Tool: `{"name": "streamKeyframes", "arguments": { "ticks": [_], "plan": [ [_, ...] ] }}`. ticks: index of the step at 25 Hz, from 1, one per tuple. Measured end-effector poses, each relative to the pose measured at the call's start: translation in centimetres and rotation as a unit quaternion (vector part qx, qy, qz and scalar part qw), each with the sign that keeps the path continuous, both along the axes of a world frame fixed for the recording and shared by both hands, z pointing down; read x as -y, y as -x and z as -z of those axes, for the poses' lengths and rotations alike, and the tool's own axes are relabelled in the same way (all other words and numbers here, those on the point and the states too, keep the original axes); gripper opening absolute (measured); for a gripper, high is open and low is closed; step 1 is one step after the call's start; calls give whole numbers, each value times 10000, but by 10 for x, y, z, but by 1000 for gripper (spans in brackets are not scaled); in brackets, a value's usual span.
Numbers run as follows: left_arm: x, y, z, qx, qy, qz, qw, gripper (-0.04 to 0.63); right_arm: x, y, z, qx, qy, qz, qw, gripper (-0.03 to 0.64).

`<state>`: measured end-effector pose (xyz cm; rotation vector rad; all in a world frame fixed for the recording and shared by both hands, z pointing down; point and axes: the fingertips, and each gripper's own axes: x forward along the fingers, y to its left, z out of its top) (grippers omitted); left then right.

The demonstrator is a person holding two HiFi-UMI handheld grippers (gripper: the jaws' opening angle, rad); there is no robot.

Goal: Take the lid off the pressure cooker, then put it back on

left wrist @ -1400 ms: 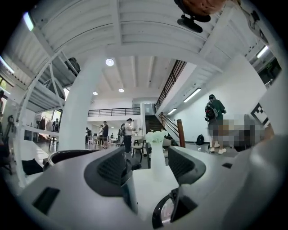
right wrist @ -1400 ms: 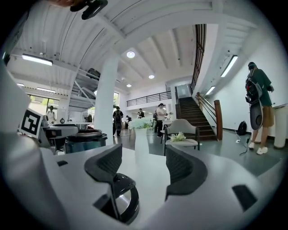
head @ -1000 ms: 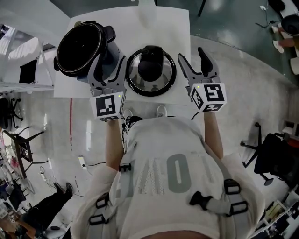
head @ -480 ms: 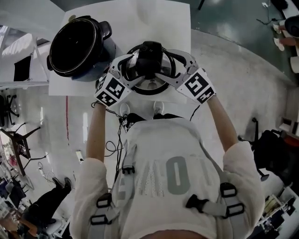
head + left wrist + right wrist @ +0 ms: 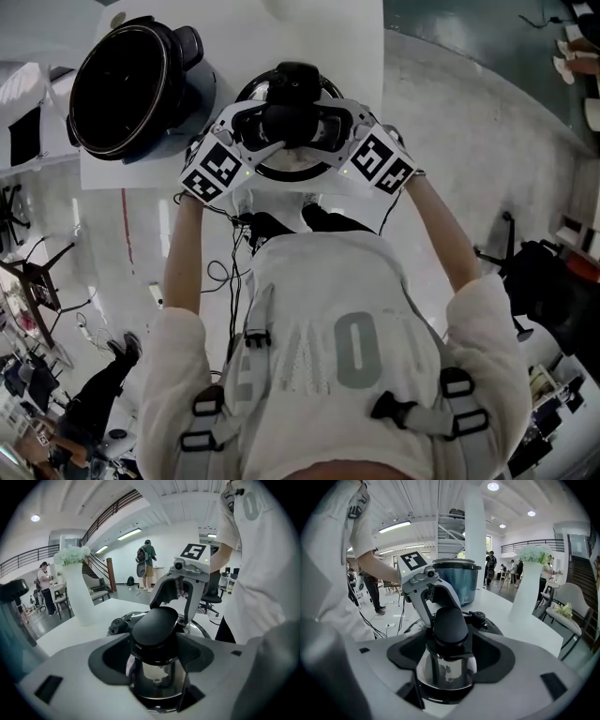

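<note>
The pressure cooker's round lid [image 5: 286,172] lies flat on the white table [image 5: 244,37], and its black handle [image 5: 292,111] stands up in the middle. My left gripper [image 5: 265,122] reaches in from the left and my right gripper [image 5: 323,122] from the right, and each straddles that handle. In the left gripper view the handle [image 5: 154,627] stands between my jaws, which have just been closing; I see no firm press. The right gripper view shows the handle [image 5: 450,625] between open jaws. The open cooker pot [image 5: 127,89] stands to the left of the lid.
A white vase of pale flowers [image 5: 79,588] stands on the table beyond the lid. The table's near edge runs just under both marker cubes. Chairs, cables and people fill the floor around the table.
Both grippers have come down from above the table's near edge and turned inward onto the lid's handle, one from each side. The lid and pot have not moved on the table.
</note>
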<state>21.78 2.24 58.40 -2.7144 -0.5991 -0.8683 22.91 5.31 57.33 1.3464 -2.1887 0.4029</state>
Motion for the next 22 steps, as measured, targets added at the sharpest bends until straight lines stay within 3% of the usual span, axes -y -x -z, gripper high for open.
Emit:
{"name": "streamKeyframes", "arguments": {
  "ticks": [9,22],
  "plan": [
    [-6,-4,3,-37,86,-115,9999,281,4,0,-5,74,-27,-11,10000,261],
    [-6,-2,5,137,-8,-76,9999,270,3,1,-1,194,-127,-103,9997,255]
  ]
}}
